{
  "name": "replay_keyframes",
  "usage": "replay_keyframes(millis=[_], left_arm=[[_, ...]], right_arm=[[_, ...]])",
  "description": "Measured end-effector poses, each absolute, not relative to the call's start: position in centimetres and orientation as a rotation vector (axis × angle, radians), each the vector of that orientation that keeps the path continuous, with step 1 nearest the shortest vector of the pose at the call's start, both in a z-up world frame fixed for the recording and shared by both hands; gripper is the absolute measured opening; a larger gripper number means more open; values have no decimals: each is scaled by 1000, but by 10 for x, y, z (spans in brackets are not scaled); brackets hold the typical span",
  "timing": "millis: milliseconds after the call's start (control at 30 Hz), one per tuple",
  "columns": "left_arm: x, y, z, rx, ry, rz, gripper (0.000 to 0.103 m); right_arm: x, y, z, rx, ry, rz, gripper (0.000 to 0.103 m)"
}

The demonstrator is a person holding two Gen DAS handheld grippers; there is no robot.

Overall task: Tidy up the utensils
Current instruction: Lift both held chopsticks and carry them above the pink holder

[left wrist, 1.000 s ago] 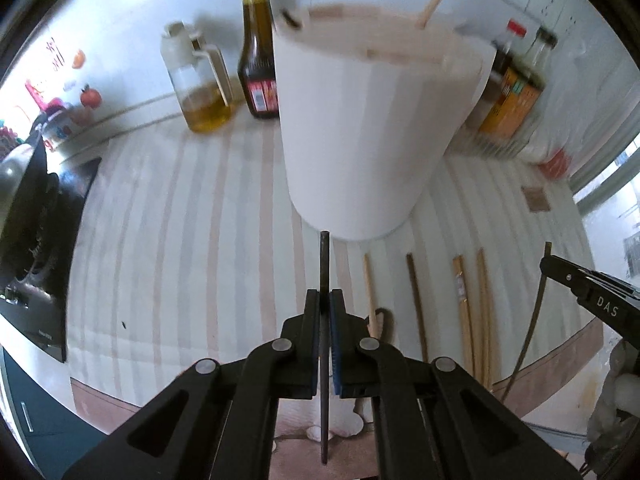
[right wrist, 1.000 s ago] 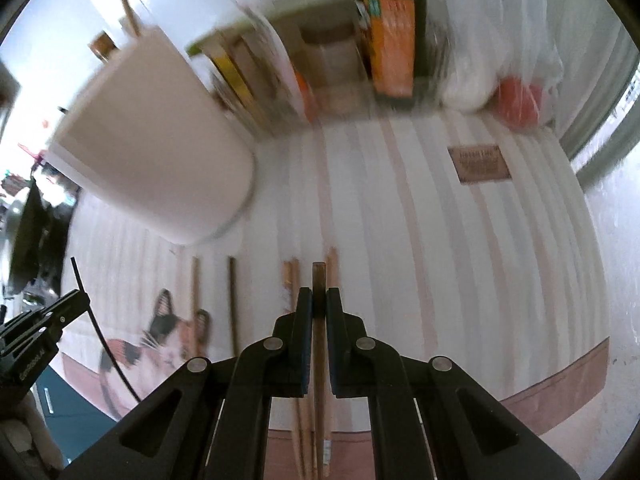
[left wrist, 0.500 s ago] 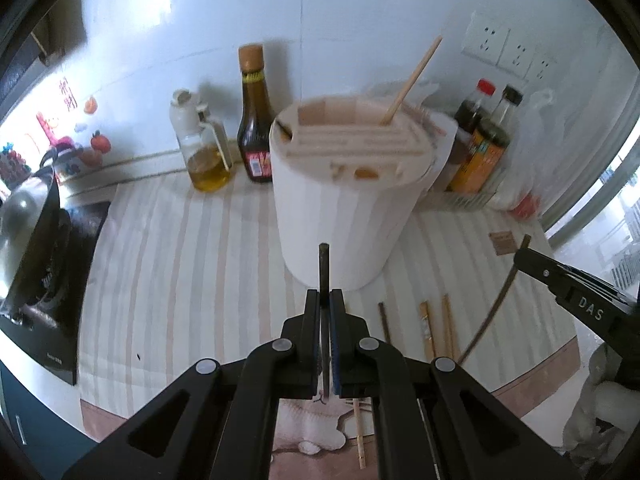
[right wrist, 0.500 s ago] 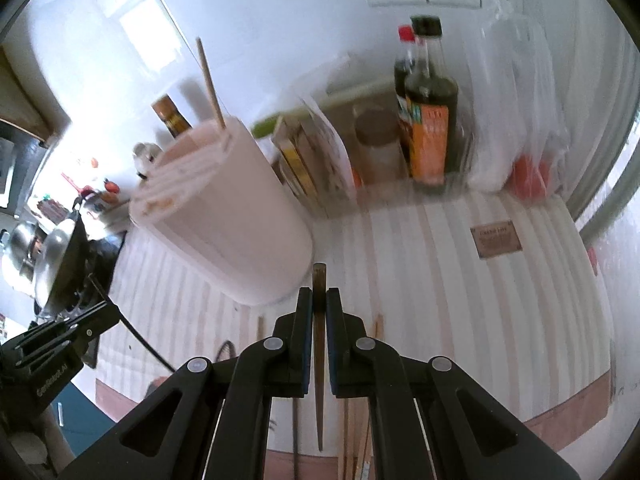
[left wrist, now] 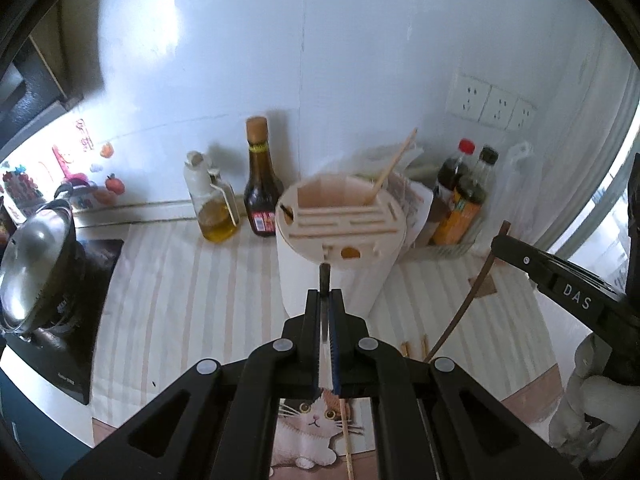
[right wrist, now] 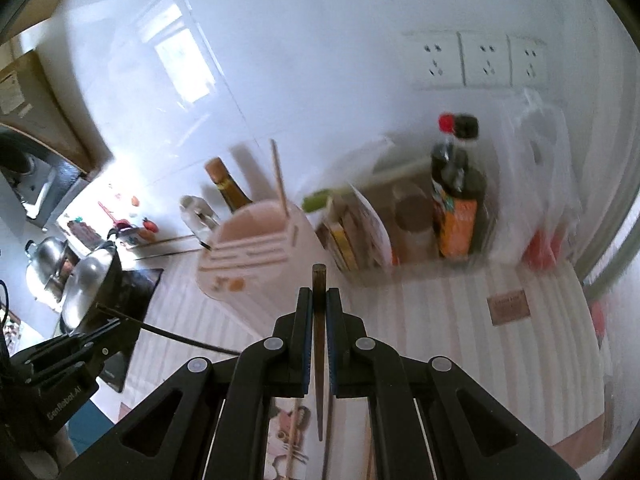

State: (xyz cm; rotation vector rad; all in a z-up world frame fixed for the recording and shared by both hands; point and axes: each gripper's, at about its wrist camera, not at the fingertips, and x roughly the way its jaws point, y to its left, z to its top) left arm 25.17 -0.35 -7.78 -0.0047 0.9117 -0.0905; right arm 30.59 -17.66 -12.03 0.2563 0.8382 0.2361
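Left tool point(left wrist: 327, 322): clamped on a dark chopstick point(left wrist: 324, 276), its blunt end poking out past the fingertips, the shaft passing back between the jaws.
Right tool point(right wrist: 319, 320): clamped on a brown chopstick point(right wrist: 319, 280), blunt end forward, tapered tip hanging below the jaws.
Utensil holder point(left wrist: 340, 240): pale round tub with a slotted lid, upright on the striped tabletop point(left wrist: 180, 280); one light chopstick point(left wrist: 394, 168) already standing tilted in its rear opening.
Key relation: holder straight ahead of and below the left tool, lid slots running crosswise to the dark chopstick's long axis; from the right tool, holder ahead and off to the left.
Nearer hand: left, judged from the holder sitting just beyond its fingertips.
Next move, as judged: tip each stick toward upright and lower it, thin end first, into the open rear compartment rather than a narrow slot.
Loose chopsticks point(left wrist: 416, 346): several lying on the tabletop to the holder's right, not yet sorted.
Bystanders: soy sauce bottle point(left wrist: 260, 188) and oil cruet point(left wrist: 214, 204) behind the holder, well clear.
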Motion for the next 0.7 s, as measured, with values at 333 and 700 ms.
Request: replay_keyframes(millis=[333,700], left_arm=[[243,-2,-31,-16,839,-89,1],[246,-4,29,-31,734,-94,1]], right_arm=[[313,-155,-69,219,772,326,6],[328,-142,3,203,665,388,6]])
